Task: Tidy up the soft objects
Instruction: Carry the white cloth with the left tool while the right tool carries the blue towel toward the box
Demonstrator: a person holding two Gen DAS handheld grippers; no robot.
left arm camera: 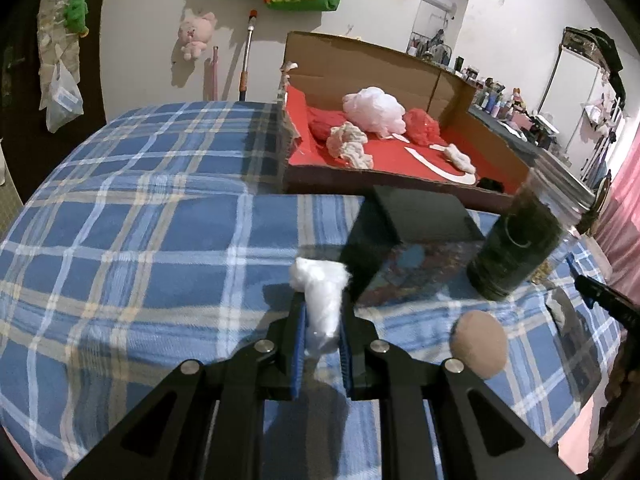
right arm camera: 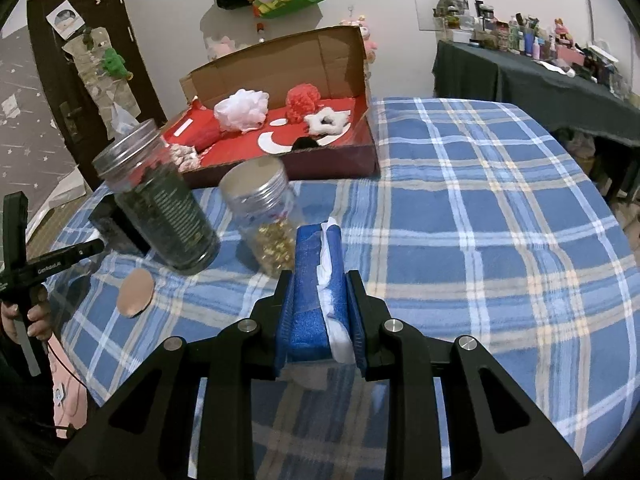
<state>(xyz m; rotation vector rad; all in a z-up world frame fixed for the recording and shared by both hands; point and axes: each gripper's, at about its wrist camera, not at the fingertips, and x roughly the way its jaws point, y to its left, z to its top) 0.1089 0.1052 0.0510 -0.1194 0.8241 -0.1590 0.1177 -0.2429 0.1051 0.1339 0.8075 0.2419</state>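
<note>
— Our left claw (left arm camera: 322,320) is clamped on the white cotton wad (left arm camera: 320,300); our right claw (right arm camera: 320,312) pinches the blue sponge (right arm camera: 310,292) with a white tissue (right arm camera: 332,280) pressed beside it.

— We'd carry both level over the plaid bed (right arm camera: 480,220) to the red-lined box (right arm camera: 344,152), clearing its near wall and the dark jar (right arm camera: 168,212), before letting go.

— Which way do they lie?

— Both run lengthwise along our fingers, far ends pointing towards the box.
</note>
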